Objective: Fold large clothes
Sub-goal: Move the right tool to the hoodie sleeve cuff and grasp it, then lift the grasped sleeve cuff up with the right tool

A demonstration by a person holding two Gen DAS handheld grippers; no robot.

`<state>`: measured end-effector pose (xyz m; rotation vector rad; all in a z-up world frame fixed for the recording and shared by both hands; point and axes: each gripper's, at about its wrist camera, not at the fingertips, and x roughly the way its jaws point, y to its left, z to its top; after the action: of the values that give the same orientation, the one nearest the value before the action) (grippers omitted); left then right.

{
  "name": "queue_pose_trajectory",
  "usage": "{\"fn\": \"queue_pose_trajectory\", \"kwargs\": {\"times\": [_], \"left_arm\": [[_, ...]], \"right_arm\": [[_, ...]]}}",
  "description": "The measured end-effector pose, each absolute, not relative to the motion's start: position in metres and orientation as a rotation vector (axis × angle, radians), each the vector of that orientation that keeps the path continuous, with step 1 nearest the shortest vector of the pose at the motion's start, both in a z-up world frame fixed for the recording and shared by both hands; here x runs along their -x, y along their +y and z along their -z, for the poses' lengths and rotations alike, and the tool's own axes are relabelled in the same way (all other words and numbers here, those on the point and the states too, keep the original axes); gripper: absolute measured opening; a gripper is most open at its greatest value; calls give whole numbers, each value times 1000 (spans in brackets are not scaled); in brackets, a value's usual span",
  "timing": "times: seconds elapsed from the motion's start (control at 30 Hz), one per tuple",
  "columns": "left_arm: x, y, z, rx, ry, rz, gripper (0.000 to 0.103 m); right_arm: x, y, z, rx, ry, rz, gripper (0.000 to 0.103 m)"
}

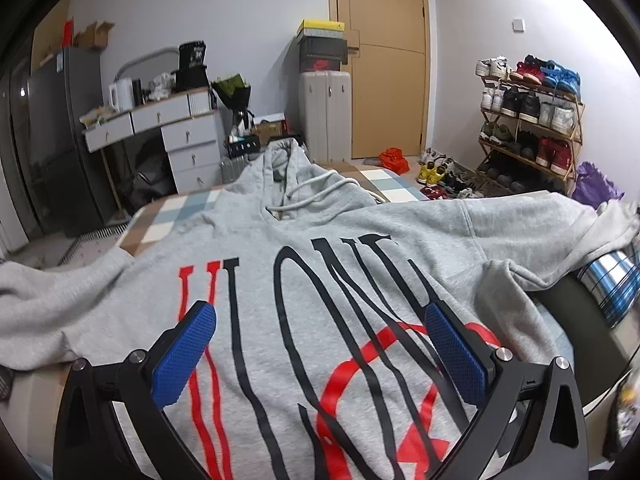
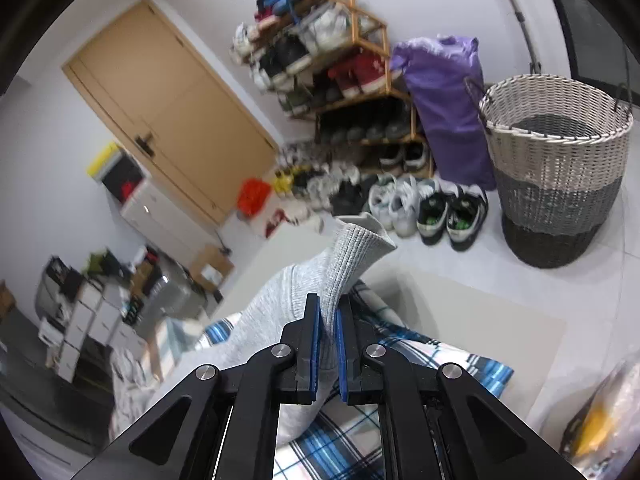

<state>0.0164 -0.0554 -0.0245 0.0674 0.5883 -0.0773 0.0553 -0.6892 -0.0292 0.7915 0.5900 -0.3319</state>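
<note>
A grey hoodie [image 1: 304, 240] with black and red lettering lies face up and spread on a checked table, hood at the far end and sleeves out to both sides. My left gripper [image 1: 320, 316] is open just above its chest print, blue pads wide apart and empty. My right gripper [image 2: 329, 312] is shut on the hoodie's sleeve near its ribbed cuff [image 2: 356, 252], which sticks up beyond the fingers. The same sleeve end [image 1: 612, 224] shows blurred at the right in the left wrist view.
A blue plaid cloth [image 2: 400, 344] lies under the held sleeve. A woven laundry basket [image 2: 556, 168], a purple bag [image 2: 444, 108] and a shoe rack [image 2: 340, 64] with shoes on the floor stand beyond. A drawer desk [image 1: 168, 128] and a door [image 1: 384, 56] are at the back.
</note>
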Motion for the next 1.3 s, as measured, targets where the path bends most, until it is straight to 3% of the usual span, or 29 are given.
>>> {"fn": "queue_pose_trajectory", "kwargs": {"times": [0.2, 0.5, 0.67, 0.7, 0.73, 0.77, 0.8, 1.0, 1.07, 1.13, 1.27, 1.3], "left_arm": [[-22, -49, 25, -47, 595, 69, 102], [-14, -58, 28, -79, 585, 81, 102], [-16, -54, 30, -81, 592, 69, 102], [-17, -52, 30, -73, 596, 68, 102], [-18, -51, 30, -67, 599, 67, 102], [-18, -51, 30, -63, 602, 68, 102], [-19, -51, 30, -60, 606, 70, 102], [-13, -54, 30, -78, 599, 81, 102], [-13, -54, 30, -83, 595, 77, 102], [-14, -52, 29, -73, 597, 76, 102], [-17, -49, 28, -56, 600, 76, 102], [-17, -50, 28, -55, 601, 78, 102]], "right_arm": [[-1, -685, 30, -809, 468, 316, 7], [9, -707, 97, -920, 619, 452, 8], [14, -719, 108, -1156, 465, 274, 12], [13, -723, 112, -1208, 455, 236, 28], [13, -725, 116, -1245, 450, 221, 73], [13, -726, 119, -1275, 435, 213, 95], [16, -727, 121, -1300, 408, 223, 103], [3, -728, 111, -1213, 459, 297, 103], [-3, -725, 106, -1166, 491, 330, 94], [-12, -722, 100, -1098, 542, 374, 57], [-24, -708, 82, -876, 644, 462, 33], [-26, -702, 75, -794, 654, 489, 22]]}}
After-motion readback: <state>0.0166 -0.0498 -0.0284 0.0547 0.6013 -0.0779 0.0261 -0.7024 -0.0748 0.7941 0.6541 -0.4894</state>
